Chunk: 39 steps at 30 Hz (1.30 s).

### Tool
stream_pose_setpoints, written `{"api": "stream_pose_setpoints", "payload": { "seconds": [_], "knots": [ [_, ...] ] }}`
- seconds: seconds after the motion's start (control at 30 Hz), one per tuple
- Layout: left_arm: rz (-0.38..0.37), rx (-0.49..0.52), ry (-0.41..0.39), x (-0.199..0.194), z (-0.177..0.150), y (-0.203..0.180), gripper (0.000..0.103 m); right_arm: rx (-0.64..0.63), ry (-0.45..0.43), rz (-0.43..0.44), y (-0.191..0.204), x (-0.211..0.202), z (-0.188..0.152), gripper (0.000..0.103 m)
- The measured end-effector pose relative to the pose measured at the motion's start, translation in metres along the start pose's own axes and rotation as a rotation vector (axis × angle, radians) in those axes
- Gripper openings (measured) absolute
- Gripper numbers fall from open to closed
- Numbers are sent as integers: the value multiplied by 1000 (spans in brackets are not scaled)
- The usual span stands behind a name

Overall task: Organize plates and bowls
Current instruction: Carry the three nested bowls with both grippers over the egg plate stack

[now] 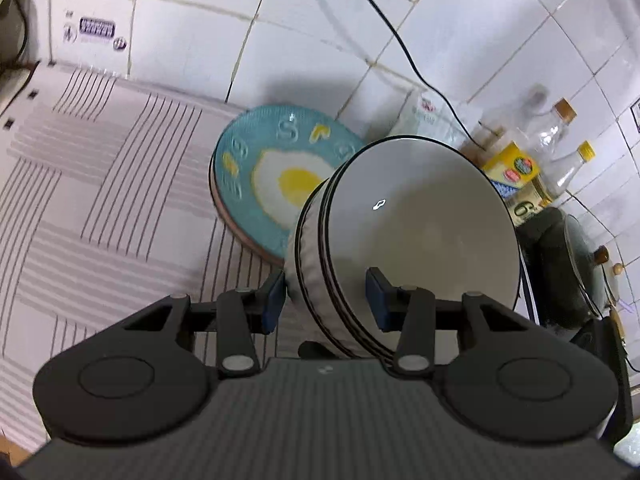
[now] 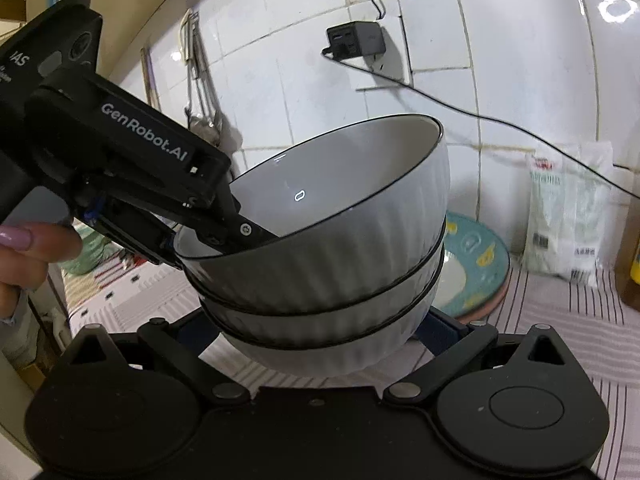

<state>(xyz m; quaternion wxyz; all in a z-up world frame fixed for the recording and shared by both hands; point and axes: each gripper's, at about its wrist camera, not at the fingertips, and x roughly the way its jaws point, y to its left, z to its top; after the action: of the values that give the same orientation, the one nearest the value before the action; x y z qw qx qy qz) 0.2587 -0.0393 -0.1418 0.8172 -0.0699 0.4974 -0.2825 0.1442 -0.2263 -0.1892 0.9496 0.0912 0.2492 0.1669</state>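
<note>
White-tiled kitchen wall behind, striped cloth over counter; charger block w/ cable plugged above, clear bottles and white bag at far side.

Stack of three ribbed white bowls, dark rims, nested and carried tilted off the cloth. Held from two sides, prob. so the nest stays together and doesn't slip apart while moved.

Left gripper: clenched on near rim of stack, one blue pad inside top bowl, other pad against outer wall. Confirmed in right wrist view: its finger reaches over rim into top bowl.

Right gripper: spread wide under the stack, fingers either side of bottom bowl. Fingertips hidden behind bowl; contact not visible, so cannot tell if gripping or just cradling.

Teal plate w/ fried-egg design flat on cloth atop a pinkish plate, just behind and beside the bowls, near wall. Bowls apart from it, not yet set down.

Judgement: stack in transit; likely placement beside plates. Risk: tilt plus rim-only pinch, top bowl could slide.
</note>
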Motion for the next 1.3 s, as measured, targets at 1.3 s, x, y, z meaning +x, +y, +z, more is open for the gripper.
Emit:
{"api": "stream_pose_setpoints", "payload": {
  "seconds": [1.3],
  "knots": [
    [43,1,-99,97,53,31,43,22,98,-66,-58,117,24,103]
  ]
}}
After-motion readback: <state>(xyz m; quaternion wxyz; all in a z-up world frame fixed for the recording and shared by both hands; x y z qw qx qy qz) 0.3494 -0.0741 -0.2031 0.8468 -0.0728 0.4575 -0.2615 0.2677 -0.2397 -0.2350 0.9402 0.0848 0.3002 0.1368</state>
